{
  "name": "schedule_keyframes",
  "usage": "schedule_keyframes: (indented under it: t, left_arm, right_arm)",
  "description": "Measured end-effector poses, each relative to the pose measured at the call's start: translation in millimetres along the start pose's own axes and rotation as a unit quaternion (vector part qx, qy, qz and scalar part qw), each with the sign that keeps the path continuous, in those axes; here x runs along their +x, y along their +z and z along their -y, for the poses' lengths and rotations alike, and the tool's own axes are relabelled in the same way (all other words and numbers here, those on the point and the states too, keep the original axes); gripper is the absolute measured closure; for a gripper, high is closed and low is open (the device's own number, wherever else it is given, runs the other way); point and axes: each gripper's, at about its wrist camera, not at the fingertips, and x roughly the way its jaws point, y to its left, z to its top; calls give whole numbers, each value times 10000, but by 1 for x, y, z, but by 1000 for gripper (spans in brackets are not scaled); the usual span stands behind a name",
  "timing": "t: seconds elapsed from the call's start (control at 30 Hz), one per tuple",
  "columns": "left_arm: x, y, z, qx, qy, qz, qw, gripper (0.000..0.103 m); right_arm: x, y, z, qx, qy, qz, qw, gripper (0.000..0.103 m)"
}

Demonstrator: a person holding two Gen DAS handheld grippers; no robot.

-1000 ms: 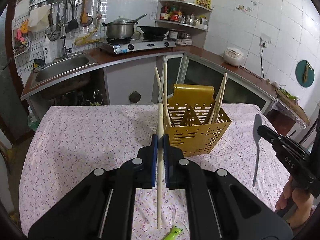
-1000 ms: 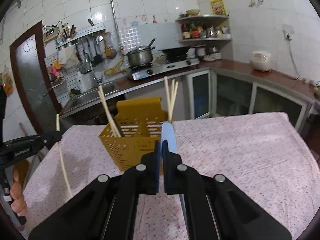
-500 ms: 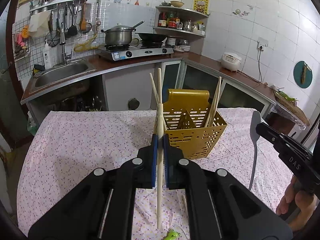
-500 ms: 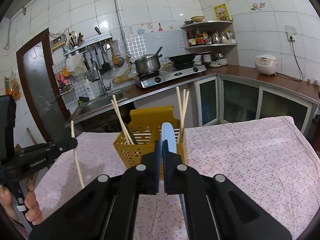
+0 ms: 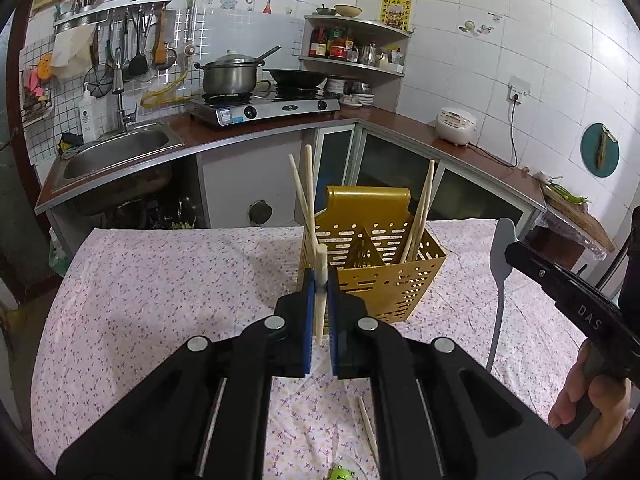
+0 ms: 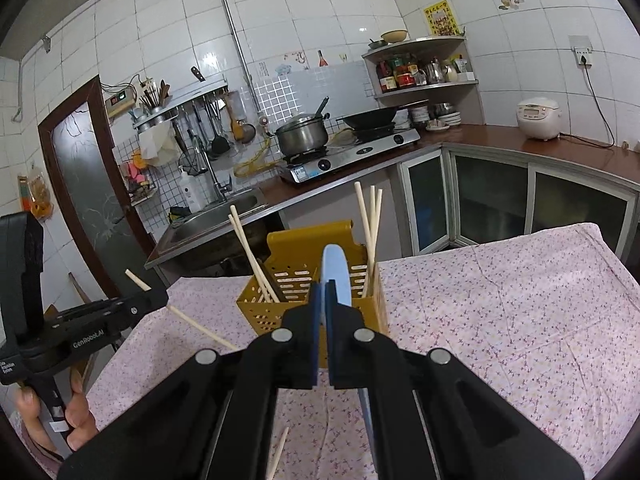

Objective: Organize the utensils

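A yellow perforated utensil holder stands on the flowered tablecloth with several chopsticks upright in its compartments. My left gripper is shut on a pale wooden chopstick, tilted, its top close to the holder's near left corner. In the right wrist view that chopstick slants down towards the holder. My right gripper is shut on a blue-grey spatula, held upright to the holder's right; it also shows in the left wrist view.
A loose chopstick and a small green frog toy lie on the cloth near me. Another loose chopstick lies under the right gripper. Behind the table stand a sink counter, a stove with pots, and cabinets.
The left gripper has tipped its chopstick from upright to slanted and brought it nearer the holder. The right gripper with the spatula has risen slightly.
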Motion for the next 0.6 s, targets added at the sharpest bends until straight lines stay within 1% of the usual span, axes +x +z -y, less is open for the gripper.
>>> schedule_keyframes:
  t: [0.1, 0.2, 0.3, 0.43, 0.5, 0.6]
  left_arm:
    - [0, 11, 3, 28, -84, -2, 10000, 98]
    - [-9, 27, 8, 72, -102, 131, 9998, 98]
    - [-18, 47, 13, 184, -96, 241, 9995, 98]
    - [-25, 78, 20, 278, -98, 358, 9989, 98]
    - [-24, 88, 23, 308, -98, 355, 9988, 98]
    - [-16, 93, 26, 361, -115, 274, 9989, 98]
  right_arm:
    - [1, 9, 0, -1, 118, 236, 9997, 100]
    - [9, 21, 2, -19, 302, 479, 9984, 100]
    - [21, 34, 7, 160, 425, 645, 9969, 100]
    - [26, 51, 5, 164, 425, 892, 9950, 100]
    - [29, 57, 2, 48, 297, 921, 9953, 101]
    - [35, 57, 3, -140, 212, 754, 9968, 101]
